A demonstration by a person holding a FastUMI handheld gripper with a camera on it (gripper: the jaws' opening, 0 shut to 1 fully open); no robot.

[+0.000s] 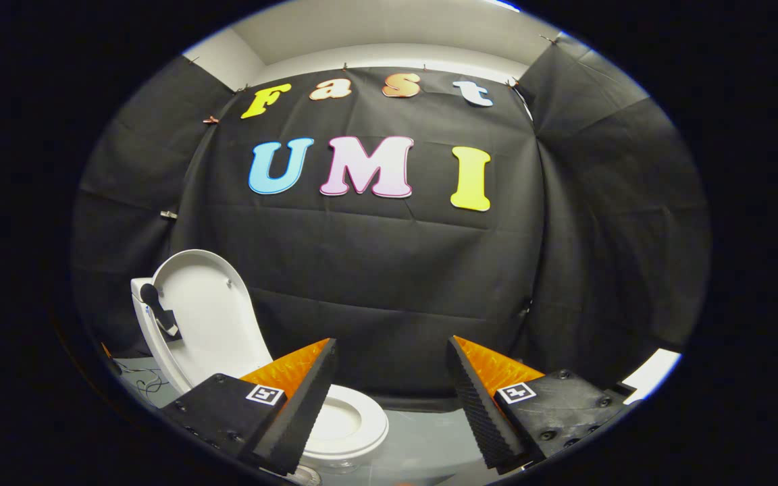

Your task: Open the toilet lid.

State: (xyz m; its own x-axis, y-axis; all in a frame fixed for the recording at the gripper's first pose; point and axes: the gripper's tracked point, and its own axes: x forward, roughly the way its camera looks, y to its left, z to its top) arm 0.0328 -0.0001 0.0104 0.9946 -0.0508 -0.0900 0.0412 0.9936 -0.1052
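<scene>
Standing raised above the toilet seat (352,422): toilet lid (206,317), rigid, light, smooth plastic. Grip point likely its rim. Gripper (392,398) fingers spread, empty.

Black cloth (389,270) is hanging as the booth's wall, wrinkling in folds and wrapping round from nine o'clock to three o'clock. Small clips (211,120) are pinning its upper edge. Above it, at twelve o'clock, a white wall (389,54) and pale ceiling (389,23) are catching the light. A grey floor (423,439) is showing at six o'clock, with thin cables (149,385) lying at eight o'clock.
</scene>
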